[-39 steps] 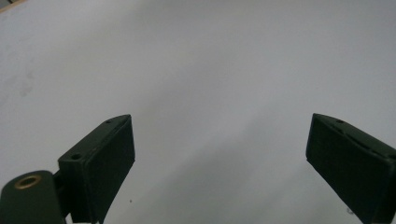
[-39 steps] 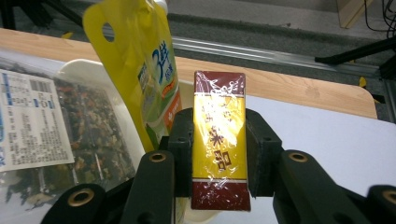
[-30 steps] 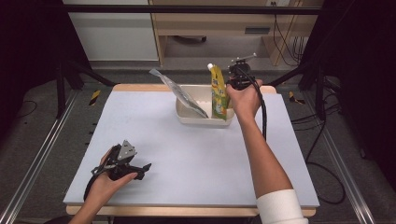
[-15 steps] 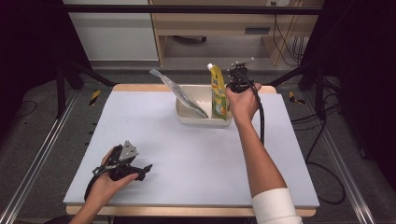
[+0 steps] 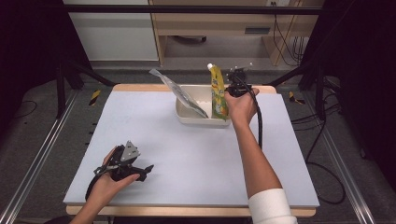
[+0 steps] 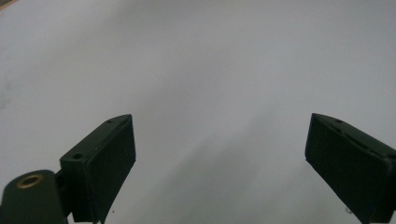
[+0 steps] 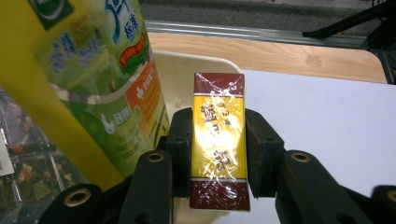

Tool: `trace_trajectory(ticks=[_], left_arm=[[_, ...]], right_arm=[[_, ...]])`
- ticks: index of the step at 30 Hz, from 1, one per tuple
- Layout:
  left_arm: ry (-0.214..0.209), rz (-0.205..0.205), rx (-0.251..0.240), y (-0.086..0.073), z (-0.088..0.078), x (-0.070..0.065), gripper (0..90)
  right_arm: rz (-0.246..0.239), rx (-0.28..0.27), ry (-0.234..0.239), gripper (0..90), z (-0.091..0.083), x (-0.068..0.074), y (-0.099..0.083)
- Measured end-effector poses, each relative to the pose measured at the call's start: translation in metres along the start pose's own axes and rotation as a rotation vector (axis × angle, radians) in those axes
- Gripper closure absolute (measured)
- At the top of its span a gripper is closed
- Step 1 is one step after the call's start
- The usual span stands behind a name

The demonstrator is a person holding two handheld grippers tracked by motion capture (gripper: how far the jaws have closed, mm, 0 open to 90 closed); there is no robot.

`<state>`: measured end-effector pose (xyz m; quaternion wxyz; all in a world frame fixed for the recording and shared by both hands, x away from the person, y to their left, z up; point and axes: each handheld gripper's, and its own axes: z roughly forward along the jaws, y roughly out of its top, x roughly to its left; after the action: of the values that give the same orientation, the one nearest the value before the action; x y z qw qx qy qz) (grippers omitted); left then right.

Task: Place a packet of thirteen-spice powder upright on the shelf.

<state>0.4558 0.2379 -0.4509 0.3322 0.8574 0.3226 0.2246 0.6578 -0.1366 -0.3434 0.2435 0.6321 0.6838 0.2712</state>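
Cellophane-wrapped and gold-and-maroon, the box (image 7: 218,142) sits clamped between my right gripper's (image 7: 218,154) pads, just over the tub's (image 5: 187,115) right end beside the yellow pouch (image 5: 217,93). I judge I'm stowing it: next, lower clear of the pouch, then release. My left gripper (image 6: 219,168) rests wide, holding nothing, on the table (image 5: 196,154).

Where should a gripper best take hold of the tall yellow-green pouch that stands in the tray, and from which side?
Grip the yellow-green pouch high, just under its white spout, coming from above: it stands upright in the white tray, its flat top free.
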Motion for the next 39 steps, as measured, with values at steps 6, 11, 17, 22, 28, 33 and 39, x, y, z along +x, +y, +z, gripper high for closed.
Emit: trace_trajectory(ticks=[6,11,17,22,28,33,39], left_arm=[[0.002,0.000,-0.003,0.000,0.001,0.000,8.3],[0.011,0.001,-0.003,0.000,-0.001,0.001,8.3],[0.021,0.005,0.001,0.000,-0.001,0.003,8.0],[0.033,0.014,0.008,-0.001,-0.003,0.005,6.8],[0.052,-0.006,-0.003,-0.003,-0.006,0.009,5.9],[0.062,-0.031,-0.019,-0.004,-0.006,0.012,5.0],[0.065,-0.023,-0.011,-0.004,-0.006,0.013,4.9]], right_arm=[[0.001,-0.072,0.036,59.1,-0.011,-0.005,-0.002],[-0.003,-0.131,0.078,58.2,-0.023,-0.008,-0.005],[-0.016,-0.180,0.102,56.1,-0.034,-0.013,-0.011],[-0.023,-0.222,0.128,51.1,-0.045,-0.014,-0.018],[-0.042,-0.261,0.149,44.3,-0.058,-0.017,-0.028],[-0.079,-0.278,0.163,31.5,-0.066,-0.020,-0.041],[-0.115,-0.298,0.163,22.9,-0.077,-0.023,-0.057]])
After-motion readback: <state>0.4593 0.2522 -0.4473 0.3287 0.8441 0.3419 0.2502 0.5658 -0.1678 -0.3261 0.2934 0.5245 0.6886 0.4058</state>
